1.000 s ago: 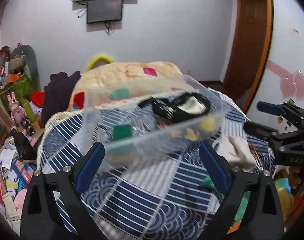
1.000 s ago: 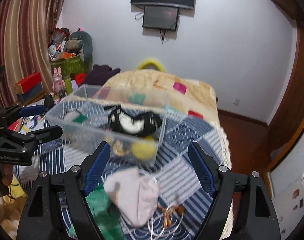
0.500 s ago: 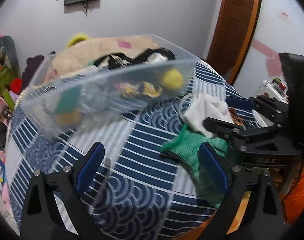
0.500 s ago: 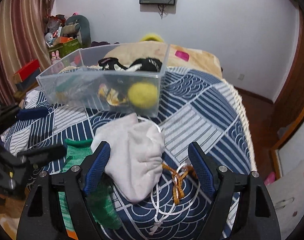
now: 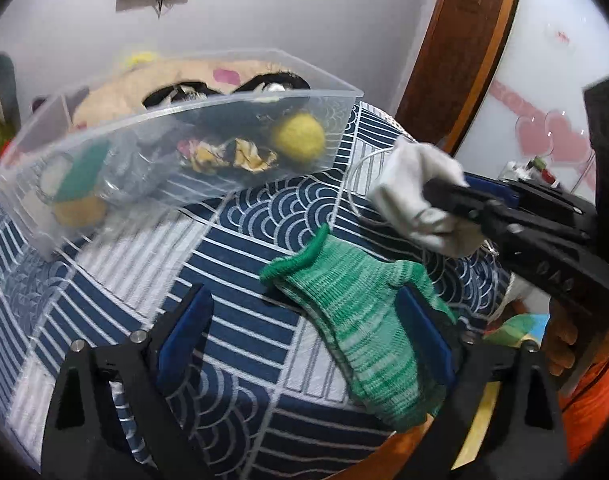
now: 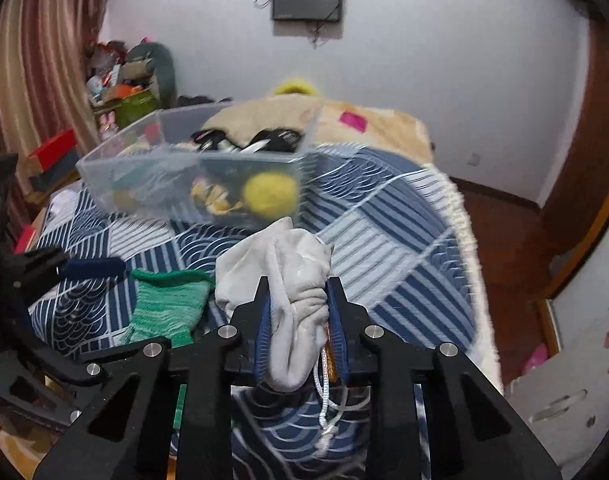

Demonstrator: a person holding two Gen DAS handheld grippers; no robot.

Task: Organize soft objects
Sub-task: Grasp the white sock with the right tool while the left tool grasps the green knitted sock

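Bed with a blue-and-white patterned quilt [image 5: 232,280], seen from both wrist cameras. The right gripper [image 6: 300,312] has just been closing and its jaws now stand clamped on a bunched white cloth pouch [image 6: 292,276], gripped near its gathered end. That is probably the firmest hold on limp fabric, and it leaves the body free to hang once lifted. A white cord [image 6: 328,420] trails from the pouch onto the quilt.

The left gripper [image 5: 304,332] has its jaws apart, having just narrowed slightly. Its right pad lies against the green knitted sock [image 5: 356,320], while the left pad sits on bare quilt, so the sock is not yet gripped. The sock lies flat at the near right edge of the bed, just beside the pouch.

The clear plastic bin [image 5: 84,160], the likely destination, rests farther back and already holds a yellow felt ball [image 5: 300,136] and other soft items.

The left view alone shows the right gripper from the side, with the pouch raised off the quilt. The right view alone shows the pads pressing the cloth, the cord's knotted end, and the sock's cuff lying open.
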